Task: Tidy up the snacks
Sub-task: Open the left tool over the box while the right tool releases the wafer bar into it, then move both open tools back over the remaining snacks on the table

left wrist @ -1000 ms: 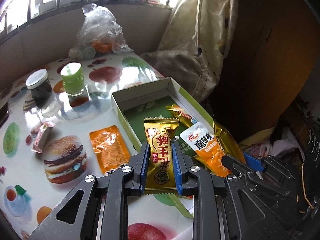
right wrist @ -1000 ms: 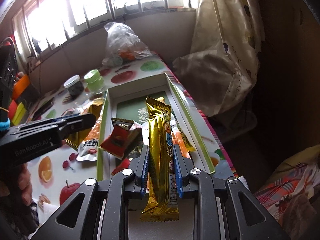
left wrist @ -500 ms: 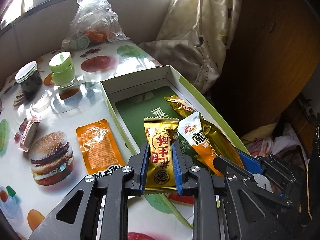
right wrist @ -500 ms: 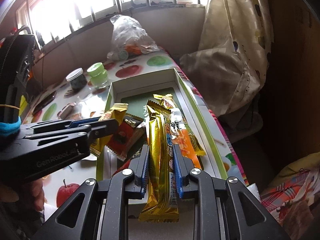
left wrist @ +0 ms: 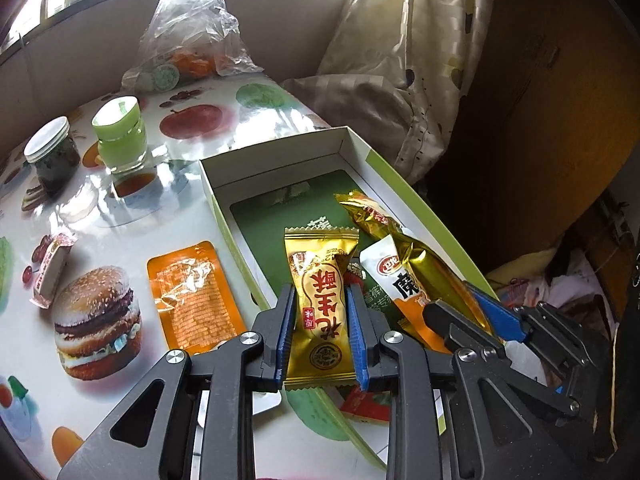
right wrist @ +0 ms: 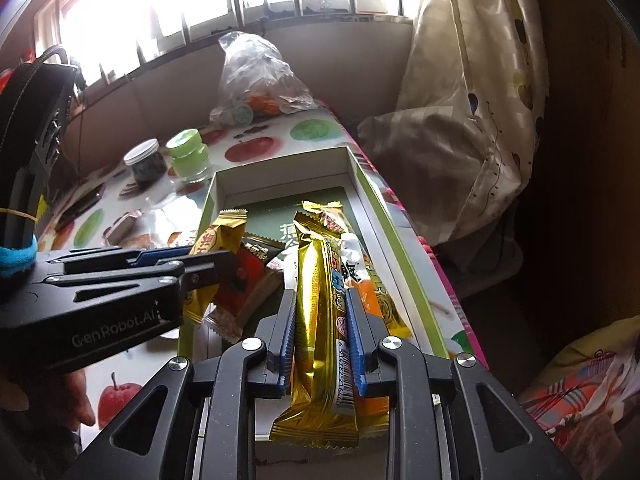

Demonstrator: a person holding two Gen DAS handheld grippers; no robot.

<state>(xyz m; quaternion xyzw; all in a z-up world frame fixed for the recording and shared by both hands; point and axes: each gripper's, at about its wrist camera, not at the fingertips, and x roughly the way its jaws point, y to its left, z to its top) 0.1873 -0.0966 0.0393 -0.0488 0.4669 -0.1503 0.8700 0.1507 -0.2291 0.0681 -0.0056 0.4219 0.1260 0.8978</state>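
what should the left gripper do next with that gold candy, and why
Probably finish letting go. The left gripper has the gold candy between its jaws, which have just been opening, and it hangs over the near end of the white box where other snacks lie. The right gripper clamps a long gold bar beside it, so withdraw clear of that.

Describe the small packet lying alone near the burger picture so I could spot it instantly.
Start at the open white box on the fruit-print tablecloth. Left of it lies a flat orange sachet, then the printed burger. Just above the burger sits the pink-and-white wrapped candy, the only pink thing there.
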